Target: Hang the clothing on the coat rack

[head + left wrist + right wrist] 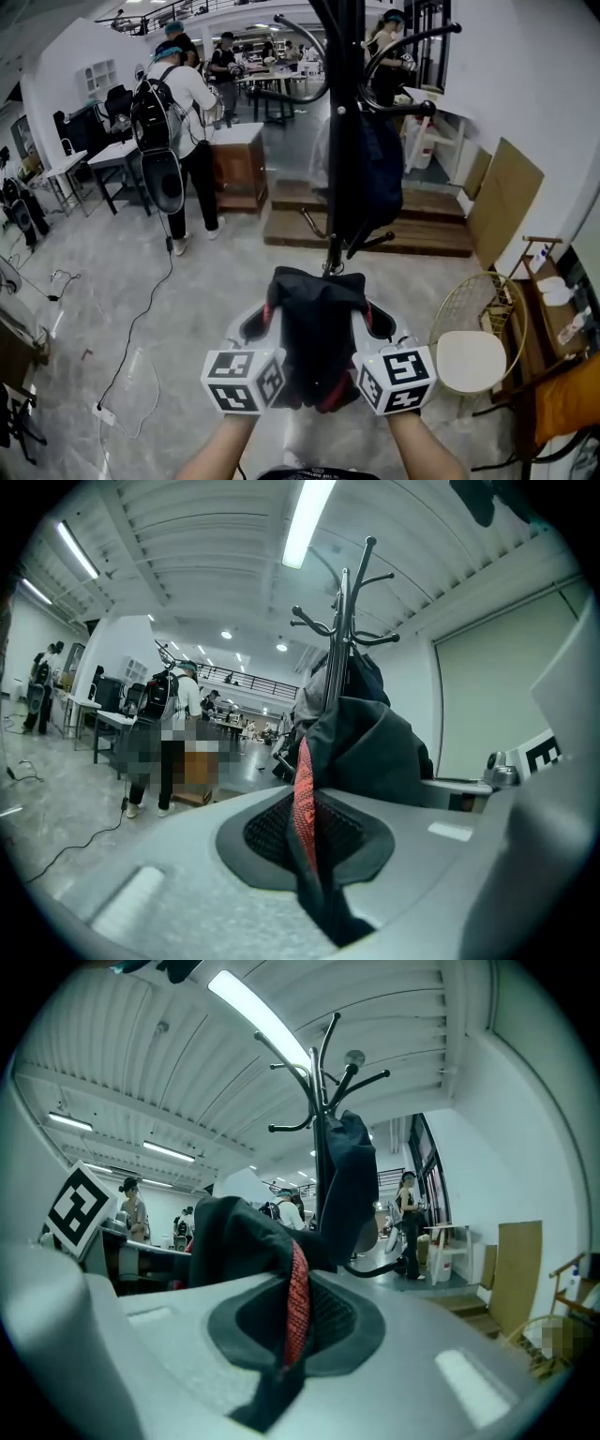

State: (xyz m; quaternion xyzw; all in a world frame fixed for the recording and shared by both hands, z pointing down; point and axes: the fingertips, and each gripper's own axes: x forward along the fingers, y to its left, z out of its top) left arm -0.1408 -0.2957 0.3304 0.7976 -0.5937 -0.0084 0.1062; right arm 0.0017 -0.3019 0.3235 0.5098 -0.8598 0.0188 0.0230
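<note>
A black garment with red trim is bunched between my two grippers, low in the head view. My left gripper is shut on its left side, and in the left gripper view the cloth and its red trim are pinched in the jaws. My right gripper is shut on the other side, with the red trim caught the same way. The black coat rack stands just ahead of both grippers. A dark garment hangs on it. Its upper hooks are bare.
A person with a backpack stands back left by a wooden cabinet. A low wooden platform lies behind the rack. A round gold-framed chair is at the right, a board leans on the wall, and a cable runs along the floor at the left.
</note>
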